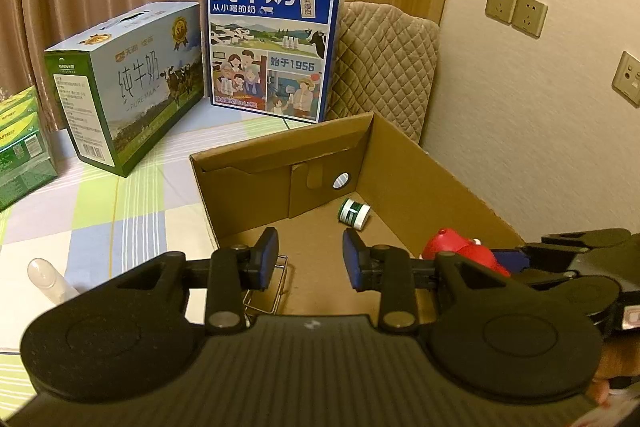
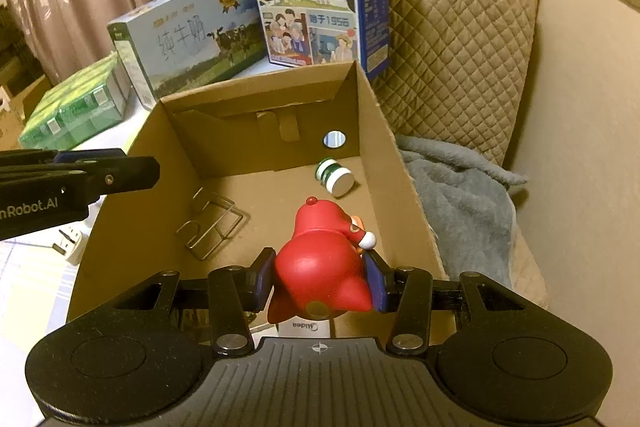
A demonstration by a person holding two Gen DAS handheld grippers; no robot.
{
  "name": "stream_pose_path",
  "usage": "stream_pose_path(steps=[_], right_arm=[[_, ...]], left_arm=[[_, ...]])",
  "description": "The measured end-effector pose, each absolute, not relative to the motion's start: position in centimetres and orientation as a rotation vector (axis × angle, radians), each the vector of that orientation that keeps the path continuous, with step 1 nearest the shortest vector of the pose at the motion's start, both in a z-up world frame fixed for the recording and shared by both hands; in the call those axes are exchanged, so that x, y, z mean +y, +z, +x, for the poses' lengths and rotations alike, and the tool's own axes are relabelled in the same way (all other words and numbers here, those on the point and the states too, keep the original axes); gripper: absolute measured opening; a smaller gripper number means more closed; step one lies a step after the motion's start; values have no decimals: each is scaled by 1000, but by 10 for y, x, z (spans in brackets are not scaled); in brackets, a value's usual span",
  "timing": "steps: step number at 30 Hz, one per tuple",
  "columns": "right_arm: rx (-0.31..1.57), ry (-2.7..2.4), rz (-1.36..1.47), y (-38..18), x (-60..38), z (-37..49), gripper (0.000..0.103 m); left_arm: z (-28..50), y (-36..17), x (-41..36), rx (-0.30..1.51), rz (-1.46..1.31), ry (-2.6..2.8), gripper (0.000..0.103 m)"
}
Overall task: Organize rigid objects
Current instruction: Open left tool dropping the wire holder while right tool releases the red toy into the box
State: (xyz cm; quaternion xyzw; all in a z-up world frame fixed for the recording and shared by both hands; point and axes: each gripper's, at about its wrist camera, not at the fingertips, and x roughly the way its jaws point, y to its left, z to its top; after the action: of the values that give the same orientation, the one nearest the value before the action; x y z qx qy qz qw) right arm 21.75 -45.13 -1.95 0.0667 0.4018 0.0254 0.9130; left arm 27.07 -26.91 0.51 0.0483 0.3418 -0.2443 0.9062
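While the right gripper (image 2: 320,277) has its jaws clenched on a red toy figure (image 2: 320,267), pressing its rounded body from both sides, the figure hangs above the near part of an open cardboard box (image 2: 400,163). Ahead of those jaws, on the box floor near the far right corner, a small green-and-white bottle (image 2: 335,177) lies on its side. Ahead and to the left of the jaws, a bent wire rack (image 2: 212,227) rests on the box floor.

The left gripper (image 1: 310,259) hovers over the near left part of the same box (image 1: 420,179), its jaws released with nothing between them. Just below its left jaw the wire rack (image 1: 272,287) shows in part. Ahead and to the right of these jaws lies the bottle (image 1: 354,213), and to their right the red figure (image 1: 456,251) sits in the other gripper.

Beyond the box stand a blue milk carton case (image 1: 272,43) and a pale milk case with cows (image 1: 132,83) on the checked bench (image 1: 120,211). Left of the left jaws, a white tube-like object (image 1: 48,279) lies on the cloth.
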Motion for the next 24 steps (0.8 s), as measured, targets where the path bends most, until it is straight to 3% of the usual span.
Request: stream_pose_path(steps=[14,15,18,24], right_arm=[[739,47,199,-10,-457,237,45],[725,44,195,-9,-458,234,46],[691,38,188,-5,-459,228,64],[663,33,214,5,-462,215,66]], left_arm=[[271,14,-253,681,87,-490,33],[270,14,-251,681,83,-488,33],[270,12,-247,688,79,-479,33],[261,14,-237,690,73,-472,33]])
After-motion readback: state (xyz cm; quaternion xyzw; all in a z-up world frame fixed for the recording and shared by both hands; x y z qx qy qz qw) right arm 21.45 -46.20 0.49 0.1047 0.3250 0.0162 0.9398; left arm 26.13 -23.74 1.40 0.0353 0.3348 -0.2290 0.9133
